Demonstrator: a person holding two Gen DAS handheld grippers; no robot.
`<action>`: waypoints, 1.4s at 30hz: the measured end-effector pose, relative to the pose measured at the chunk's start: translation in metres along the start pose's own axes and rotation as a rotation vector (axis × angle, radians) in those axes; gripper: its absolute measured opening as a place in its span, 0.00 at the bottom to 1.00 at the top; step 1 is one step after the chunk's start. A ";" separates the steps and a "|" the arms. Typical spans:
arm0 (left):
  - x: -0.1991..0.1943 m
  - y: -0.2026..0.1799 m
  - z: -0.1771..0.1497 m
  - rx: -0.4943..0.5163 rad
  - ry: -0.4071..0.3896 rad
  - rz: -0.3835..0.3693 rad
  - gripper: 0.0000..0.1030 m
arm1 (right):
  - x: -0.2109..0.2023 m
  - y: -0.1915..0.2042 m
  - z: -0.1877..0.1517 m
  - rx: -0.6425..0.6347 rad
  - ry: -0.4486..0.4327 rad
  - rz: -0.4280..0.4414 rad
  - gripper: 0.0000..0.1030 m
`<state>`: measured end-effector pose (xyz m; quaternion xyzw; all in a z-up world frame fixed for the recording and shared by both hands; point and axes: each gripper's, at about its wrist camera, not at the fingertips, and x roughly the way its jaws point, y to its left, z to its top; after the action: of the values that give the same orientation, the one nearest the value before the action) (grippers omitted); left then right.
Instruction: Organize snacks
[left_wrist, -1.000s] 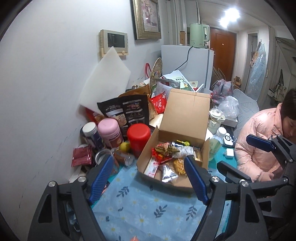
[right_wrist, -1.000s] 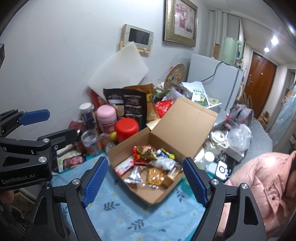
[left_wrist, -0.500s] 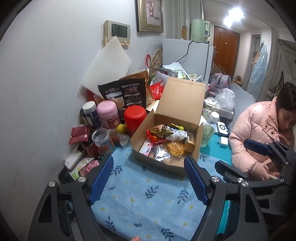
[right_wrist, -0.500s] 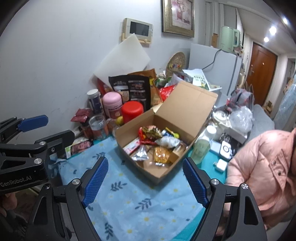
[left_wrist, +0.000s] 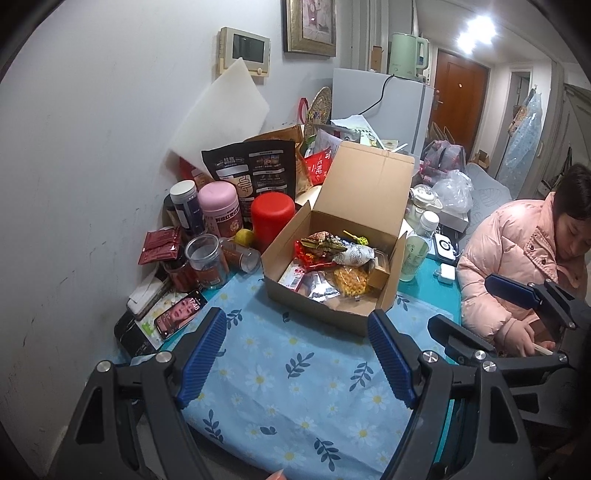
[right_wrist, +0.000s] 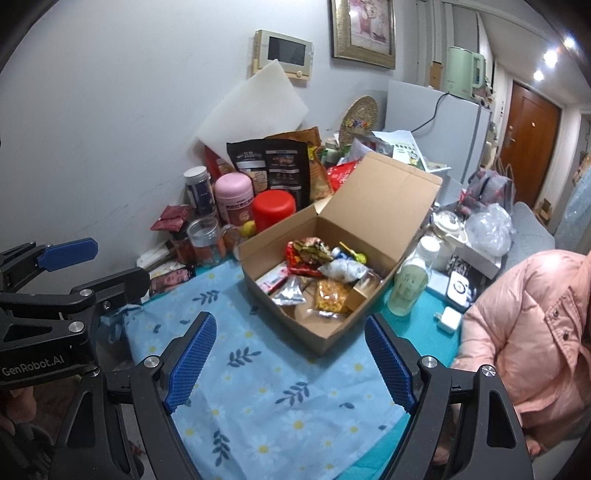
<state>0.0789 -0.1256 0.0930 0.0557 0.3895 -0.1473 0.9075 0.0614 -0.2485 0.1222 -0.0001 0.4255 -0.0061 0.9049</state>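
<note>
An open cardboard box (left_wrist: 373, 195) (right_wrist: 384, 206) stands on a blue flowered cloth (left_wrist: 295, 380) (right_wrist: 258, 369), its lid raised. Inside lie several snack packets: a red-and-green wrapper (left_wrist: 317, 245) (right_wrist: 306, 253), a yellow crispy snack (left_wrist: 349, 282) (right_wrist: 330, 297), a silver foil packet (left_wrist: 317, 290) (right_wrist: 290, 293). My left gripper (left_wrist: 297, 339) is open over the cloth in front of the box, holding nothing. My right gripper (right_wrist: 290, 343) is open too, also short of the box and empty. Each gripper shows at the edge of the other's view.
Jars, a red canister (left_wrist: 272, 216), a pink tin (left_wrist: 221, 210) and black and brown bags (left_wrist: 255, 170) crowd the wall behind the box. A phone (left_wrist: 179, 314) lies at the left. A bottle (right_wrist: 410, 284) stands right of the box. A person in a pink jacket (right_wrist: 535, 332) sits at the right.
Both grippers have drawn back from the box, which now looks smaller and farther; more of the flowered cloth and the phone have come into view. Jaws unchanged.
</note>
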 end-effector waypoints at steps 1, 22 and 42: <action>0.000 0.001 0.000 -0.002 0.001 0.001 0.76 | 0.000 0.000 0.000 0.001 0.000 0.001 0.81; -0.003 0.005 -0.003 -0.005 0.012 -0.002 0.76 | 0.000 -0.003 -0.002 -0.007 0.011 0.011 0.81; -0.006 0.010 -0.002 -0.007 0.023 0.004 0.76 | -0.002 -0.003 0.001 -0.014 0.007 0.008 0.81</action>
<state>0.0773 -0.1141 0.0958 0.0549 0.4005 -0.1435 0.9033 0.0605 -0.2513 0.1246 -0.0046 0.4288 0.0004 0.9034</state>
